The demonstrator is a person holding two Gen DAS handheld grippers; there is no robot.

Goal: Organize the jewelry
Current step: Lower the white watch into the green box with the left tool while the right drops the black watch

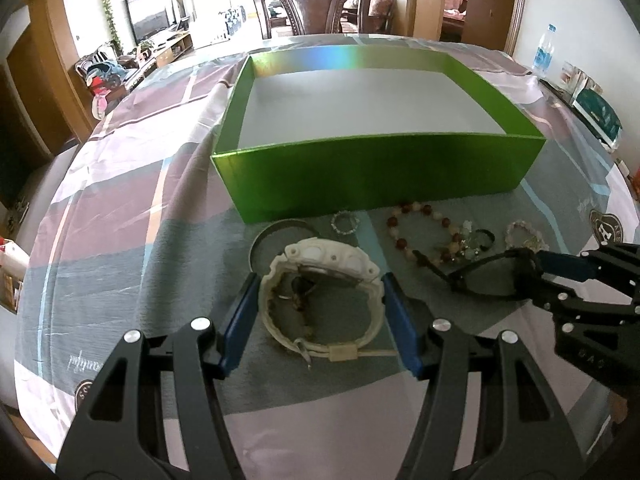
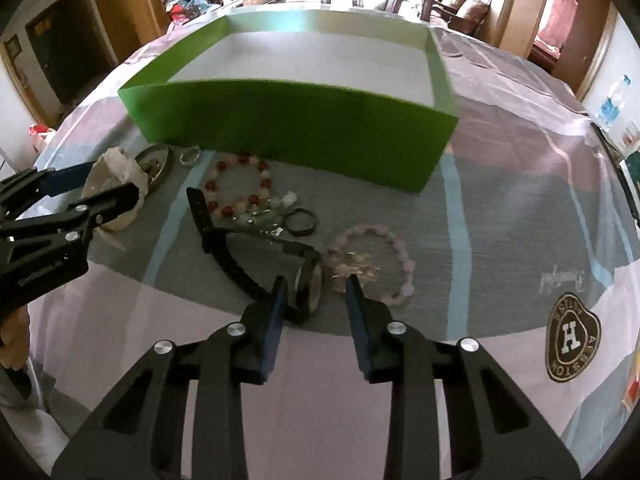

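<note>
Two grippers work in front of the green box [image 1: 376, 176], the landmark here. Nearest, the left gripper [image 1: 320, 300] has its blue pads against both sides of a chunky white watch [image 1: 320, 280], gripping the rubbery, grimy strap loop. The right gripper [image 2: 316, 292] stands narrow, the round case of a black watch [image 2: 308, 280] between its pads; the left pad seems to touch the case, but a gap shows by the right pad, so a firm grip cannot be told. The black strap [image 2: 200, 208] trails toward the box. Closer to the box lie a pale pink bead bracelet [image 2: 376, 256], a small black ring [image 2: 301, 222], a red-and-cream bead bracelet [image 2: 240, 188], a tiny sparkly ring [image 1: 345, 224] and a round metal lid [image 1: 276, 236]. All rest on a smooth checked cloth [image 1: 120, 184]. The box is shallow, glossy card with a pale inside.
</note>
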